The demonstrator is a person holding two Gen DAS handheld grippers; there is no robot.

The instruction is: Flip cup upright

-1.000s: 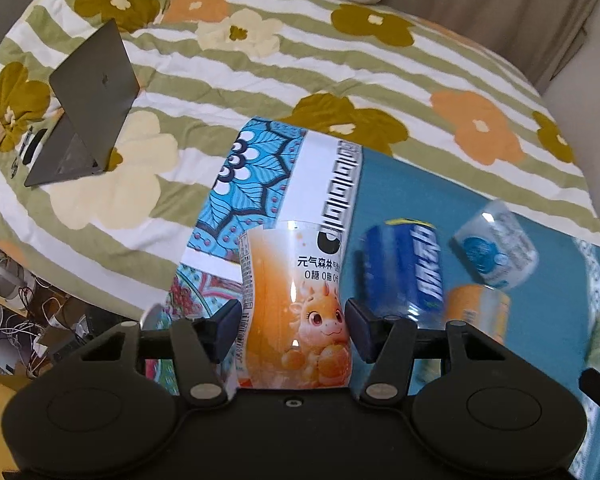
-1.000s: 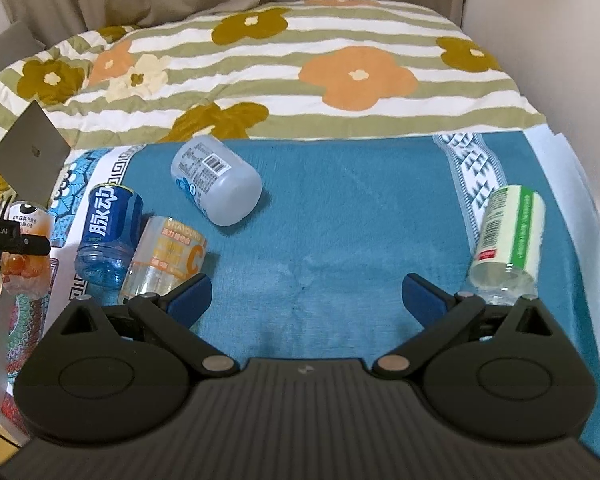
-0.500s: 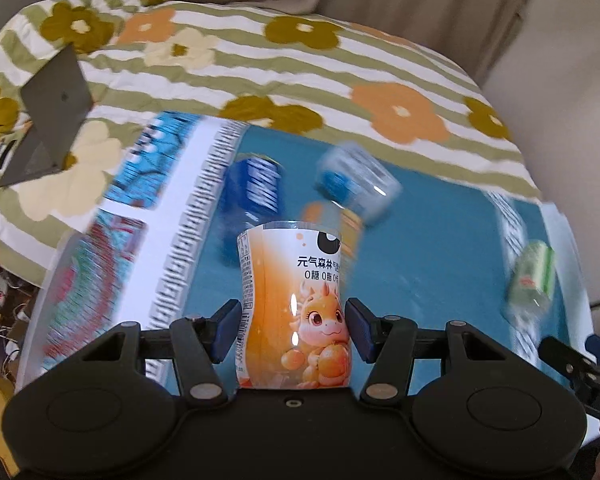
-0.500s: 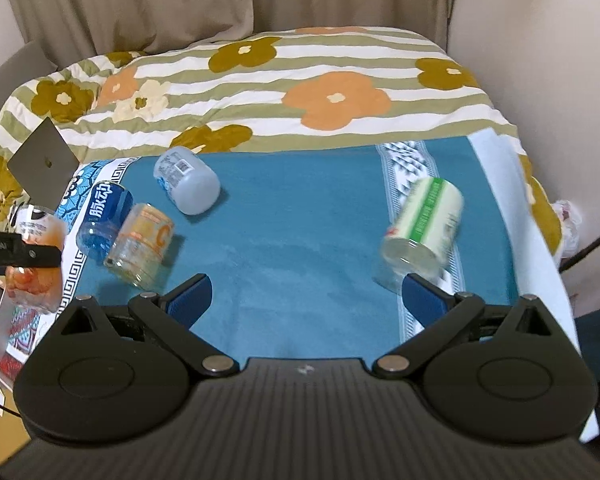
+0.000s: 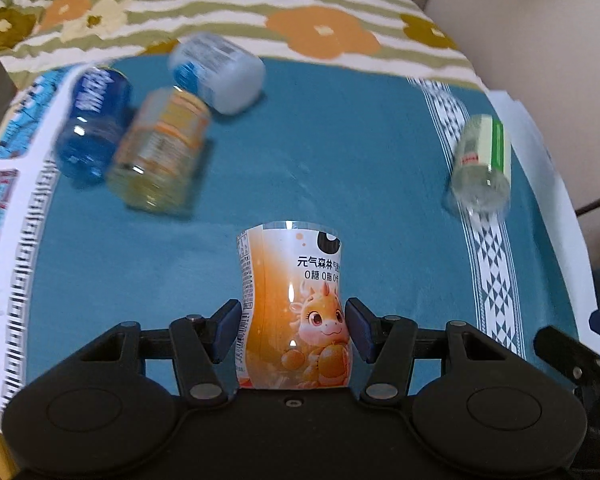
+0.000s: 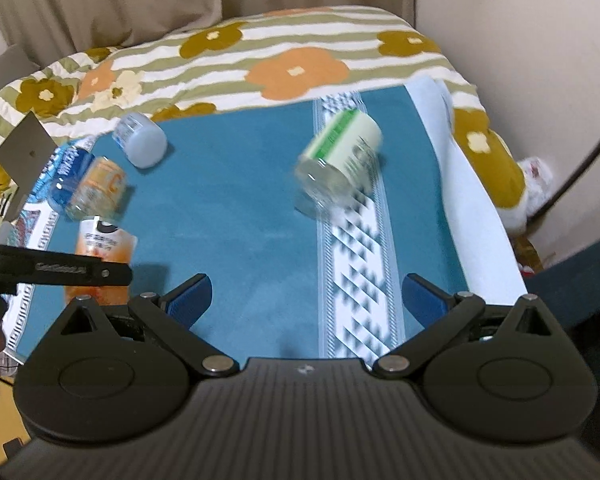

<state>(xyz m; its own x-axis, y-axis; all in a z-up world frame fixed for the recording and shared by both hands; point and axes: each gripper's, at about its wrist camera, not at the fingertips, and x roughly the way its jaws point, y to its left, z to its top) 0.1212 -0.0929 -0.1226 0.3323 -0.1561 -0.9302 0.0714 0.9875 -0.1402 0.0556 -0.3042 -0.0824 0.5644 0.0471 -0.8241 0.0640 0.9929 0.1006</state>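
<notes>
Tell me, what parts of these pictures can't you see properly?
- Orange cup, left wrist view: its bottom is hidden behind the left gripper body, so whether it touches the blue cloth is unclear.
- Same cup, right wrist view: the left gripper's arm crosses its middle.
- Blue cup and yellow cup, left wrist view: motion blur makes the labels unreadable.
- Green cup, right wrist view: blurred, print unreadable.

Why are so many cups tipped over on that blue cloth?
Four lie on their sides: blue cup, yellow cup, white cup, green cup. Only the orange cup, gripped by the left tool, stands upright.
</notes>
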